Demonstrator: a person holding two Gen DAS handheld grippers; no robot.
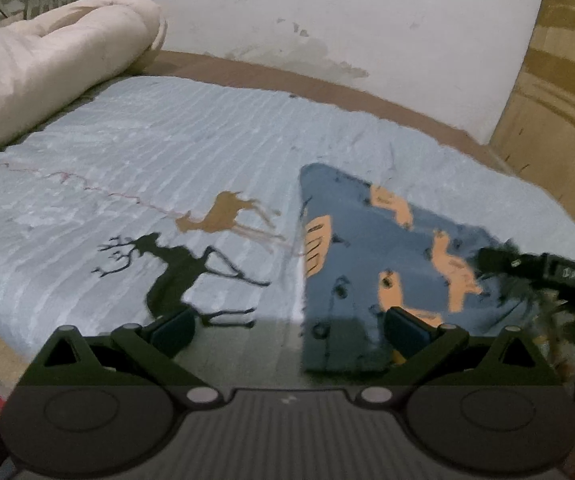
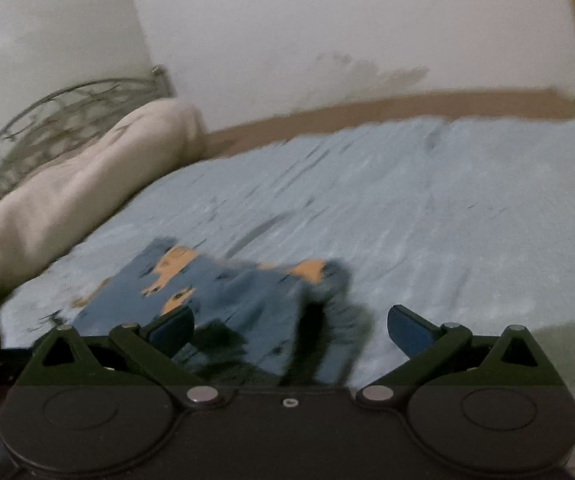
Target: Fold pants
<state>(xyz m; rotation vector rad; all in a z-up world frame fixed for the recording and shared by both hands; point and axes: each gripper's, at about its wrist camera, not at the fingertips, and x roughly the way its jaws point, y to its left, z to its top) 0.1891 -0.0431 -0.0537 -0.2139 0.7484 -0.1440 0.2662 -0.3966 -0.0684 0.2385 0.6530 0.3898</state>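
A rolled cream blanket (image 1: 47, 64) lies pushed to the bed's (image 1: 167, 128) left end, likely to free folding room. The left tool (image 1: 287, 330) hovers released and empty. The blue pants (image 1: 367, 264), folded, rest right of it. The right tool (image 2: 290, 330) hangs released above them.

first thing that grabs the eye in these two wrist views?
The blue pants with orange patches, lying in a folded bundle on the pale blue bedspread, just ahead of both open hand-held grippers: left, right. Next, the black deer print and tan one left of the pants. A rolled cream blanket sits at the far left.
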